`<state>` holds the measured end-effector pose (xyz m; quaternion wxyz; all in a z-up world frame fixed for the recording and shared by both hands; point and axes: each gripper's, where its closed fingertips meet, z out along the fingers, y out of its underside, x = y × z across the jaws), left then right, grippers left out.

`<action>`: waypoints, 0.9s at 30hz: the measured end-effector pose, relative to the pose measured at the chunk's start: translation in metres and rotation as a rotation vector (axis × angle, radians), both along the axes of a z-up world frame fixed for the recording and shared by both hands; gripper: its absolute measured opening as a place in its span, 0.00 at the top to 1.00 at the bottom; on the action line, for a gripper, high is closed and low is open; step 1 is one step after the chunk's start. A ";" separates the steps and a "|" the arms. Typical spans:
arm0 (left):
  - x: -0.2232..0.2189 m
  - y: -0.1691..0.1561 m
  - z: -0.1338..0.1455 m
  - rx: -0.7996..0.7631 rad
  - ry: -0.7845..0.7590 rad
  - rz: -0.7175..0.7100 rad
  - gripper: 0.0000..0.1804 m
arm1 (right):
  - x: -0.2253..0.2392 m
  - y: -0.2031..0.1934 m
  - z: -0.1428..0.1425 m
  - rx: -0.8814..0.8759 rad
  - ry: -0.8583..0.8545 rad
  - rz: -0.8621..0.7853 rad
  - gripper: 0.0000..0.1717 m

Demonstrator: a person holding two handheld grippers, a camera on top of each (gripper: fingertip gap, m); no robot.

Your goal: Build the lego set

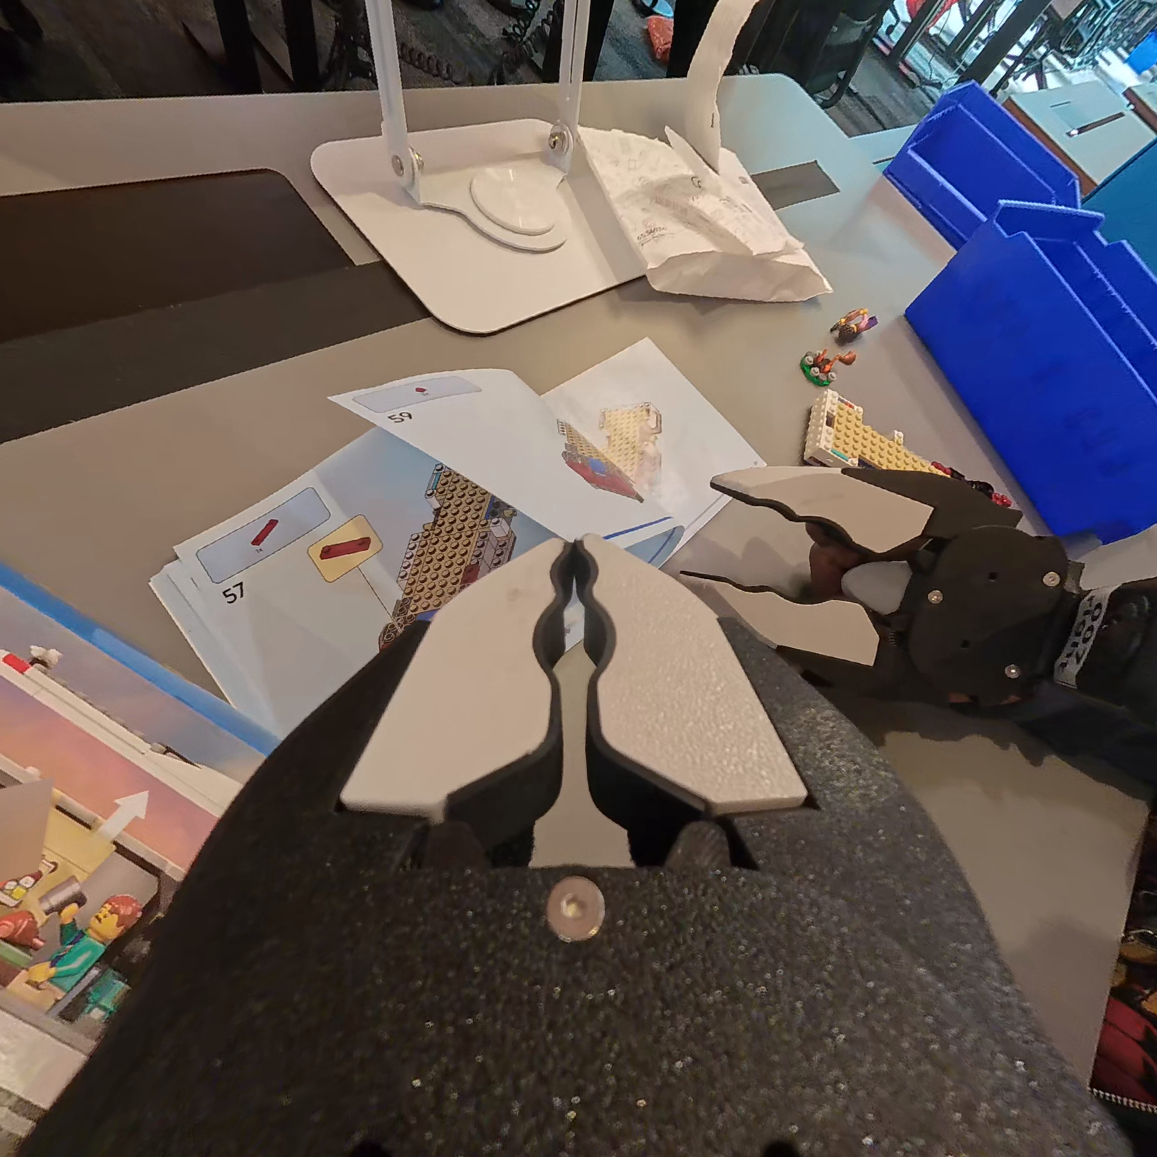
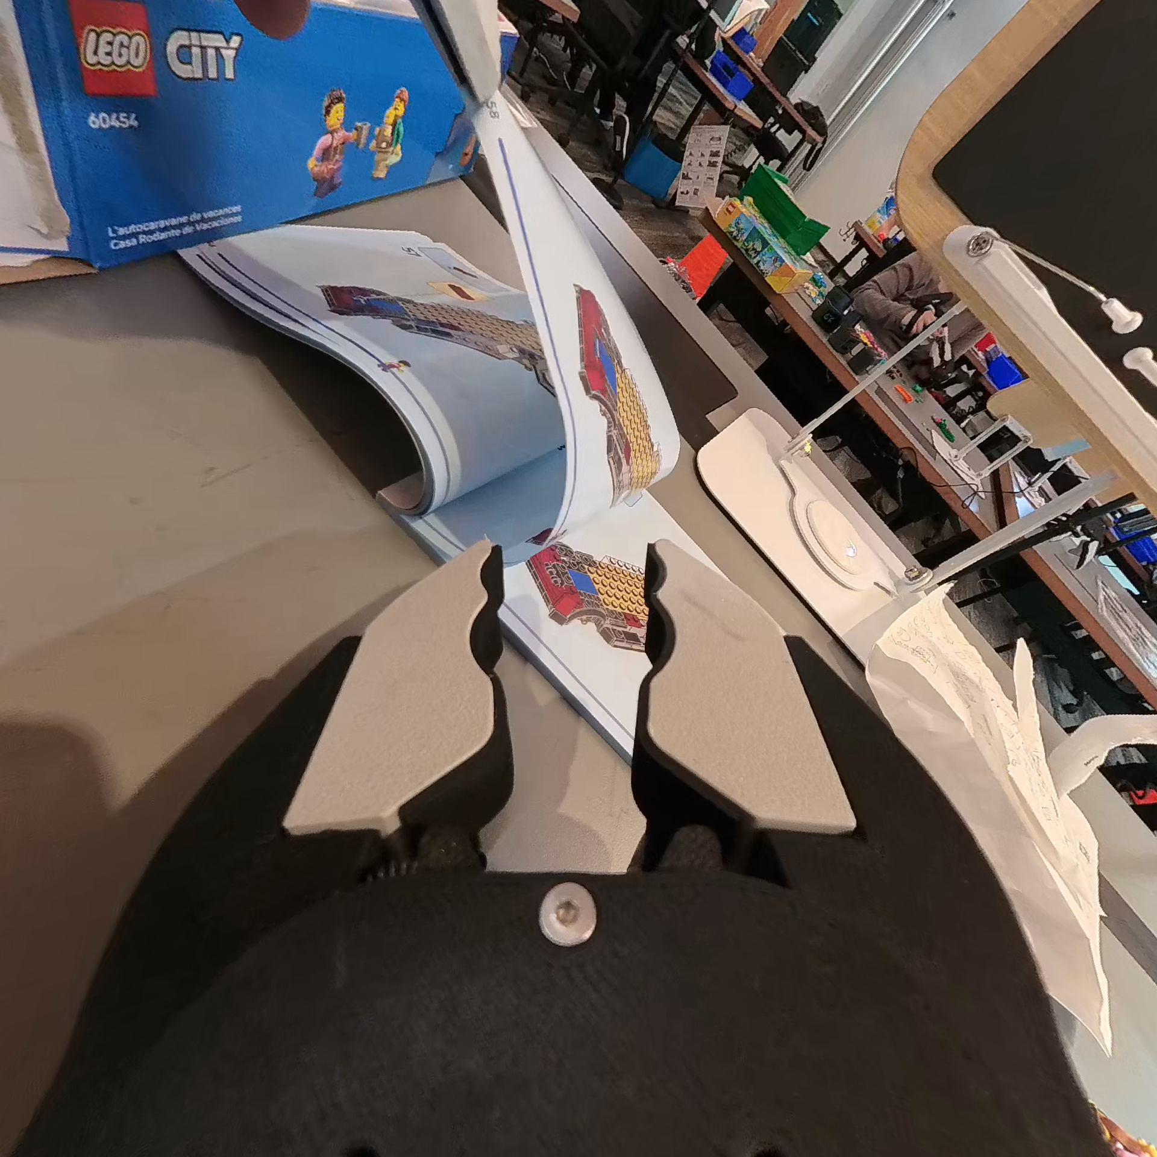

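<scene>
Left tongs (image 1: 575, 554) pressed together at the tips on the edge of one page (image 2: 545, 282) of the instruction booklet (image 1: 282, 601); the right wrist view shows that page pulled up in a tall curl from the spine. The booklet lies open on the grey surface (image 1: 125, 501), with the blue toy box (image 2: 250, 125) just beside it.

Right tongs (image 2: 573, 563) spread, nothing between them; they hover low over the booklet's flat near page.

Risks, as I judge them:
- the grip is on a thin paper edge only; a pull away from the spine could tear the page or crease it;
- the page may slip out and fall back, since so little paper sits between the tips;
- nothing weighs the booklet down; a tug could drag it whole across the surface towards the box;
- the pages rolled underneath look springy and could flip over;
- the right tongs are close to the partly built brick model (image 1: 858, 438) and the blue bins (image 1: 1033, 388); a wide swing could knock the model.
</scene>
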<state>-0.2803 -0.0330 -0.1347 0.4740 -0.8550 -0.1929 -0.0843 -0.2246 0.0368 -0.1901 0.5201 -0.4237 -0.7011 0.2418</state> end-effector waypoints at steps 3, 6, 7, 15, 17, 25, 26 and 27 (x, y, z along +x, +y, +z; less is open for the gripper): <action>0.000 0.000 -0.001 -0.003 0.002 0.001 1.00 | 0.000 0.000 0.000 0.000 0.000 -0.001 0.75; -0.001 -0.001 -0.001 -0.006 0.004 0.002 1.00 | 0.000 0.000 0.000 0.000 0.000 -0.001 0.75; -0.001 -0.001 -0.001 -0.007 0.005 0.003 1.00 | 0.000 0.000 0.000 0.000 0.000 -0.001 0.75; -0.003 -0.002 -0.002 -0.011 0.007 0.007 1.00 | 0.000 -0.001 0.000 0.002 -0.001 0.000 0.75; -0.003 -0.002 -0.002 -0.014 0.008 0.007 1.00 | 0.000 -0.001 0.000 0.004 -0.002 0.000 0.75; -0.003 -0.003 -0.002 -0.019 0.014 0.009 1.00 | 0.000 -0.002 0.000 0.010 0.000 0.000 0.75; -0.004 -0.004 -0.003 -0.020 0.014 0.010 1.00 | 0.000 -0.002 0.000 0.011 -0.001 0.000 0.75; -0.004 -0.004 -0.003 -0.021 0.014 0.010 1.00 | 0.000 -0.002 -0.001 0.011 -0.001 0.001 0.75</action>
